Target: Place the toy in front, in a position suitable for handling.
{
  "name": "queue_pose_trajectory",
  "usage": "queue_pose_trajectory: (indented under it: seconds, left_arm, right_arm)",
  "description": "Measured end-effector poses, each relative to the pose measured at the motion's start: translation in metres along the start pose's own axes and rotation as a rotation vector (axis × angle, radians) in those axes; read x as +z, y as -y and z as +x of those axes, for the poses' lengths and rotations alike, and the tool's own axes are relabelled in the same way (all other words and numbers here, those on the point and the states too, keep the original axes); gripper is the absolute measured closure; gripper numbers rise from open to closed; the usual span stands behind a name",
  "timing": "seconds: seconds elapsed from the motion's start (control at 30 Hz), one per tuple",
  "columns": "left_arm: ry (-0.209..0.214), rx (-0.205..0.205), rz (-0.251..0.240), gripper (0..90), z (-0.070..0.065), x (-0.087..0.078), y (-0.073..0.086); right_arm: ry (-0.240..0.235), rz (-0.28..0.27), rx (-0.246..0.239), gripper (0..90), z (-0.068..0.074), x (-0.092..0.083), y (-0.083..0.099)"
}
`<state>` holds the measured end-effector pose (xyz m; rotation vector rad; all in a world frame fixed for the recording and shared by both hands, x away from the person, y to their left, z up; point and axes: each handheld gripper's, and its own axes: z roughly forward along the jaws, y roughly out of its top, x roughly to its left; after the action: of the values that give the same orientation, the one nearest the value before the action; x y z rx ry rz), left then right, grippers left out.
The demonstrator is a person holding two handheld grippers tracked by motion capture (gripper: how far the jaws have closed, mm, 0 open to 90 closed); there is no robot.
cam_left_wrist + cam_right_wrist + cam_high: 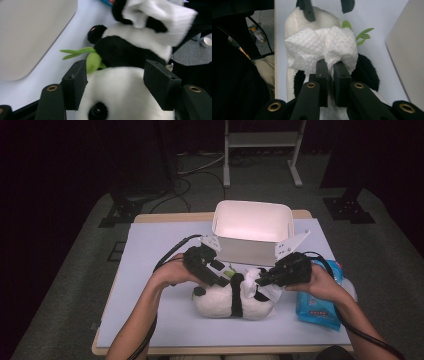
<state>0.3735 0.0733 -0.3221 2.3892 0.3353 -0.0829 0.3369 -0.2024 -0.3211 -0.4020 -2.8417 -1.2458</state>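
Table [150, 270] w/ pale sheet on top: wide bare stretch on the left side, narrower strip along the near edge, far edge taken up by the white bin [252, 232], which sits at centre-back, open side up. Toy panda [232, 301] lies mid-table, just in front of the bin, well clear of the near edge and near the wipes pack on its right. Its long axis runs left-right across the table; the head end w/ the black ear points left, and the green leaf sprig [82, 53] sticks out toward the bin. Blue wipes pack [320, 302] lies flat by the right edge, partly under the person's right forearm. Left gripper [212, 270] comes down on the panda's left end; jaws straddle the white body, one pad on each side, pads touching the plush, clamped on it. Right gripper [265, 279] sits over the panda's right part, jaws pinched tight on a bunched white wipe [322, 47] that's draped on the plush. Little free room btw the two grippers; bin wall is just behind both.
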Motion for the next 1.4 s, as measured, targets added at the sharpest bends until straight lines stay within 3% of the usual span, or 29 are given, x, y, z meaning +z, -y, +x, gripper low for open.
queue_pose_trajectory:
  seconds: [0.5,0.9,1.4]
  left_arm:
    - [0.036,-0.054,0.019,59.8,0.016,0.014,-0.002]
    - [0.058,-0.03,0.047,76.2,0.021,0.025,-0.001]
    - [0.021,0.01,0.012,79.2,0.017,0.017,-0.013]
  right_arm:
    - [-0.011,0.001,-0.015,83.3,0.006,-0.001,0.003]
    - [-0.02,-0.012,-0.016,83.3,0.006,-0.001,0.005]
    - [-0.005,-0.026,-0.03,84.6,0.009,-0.009,-0.003]
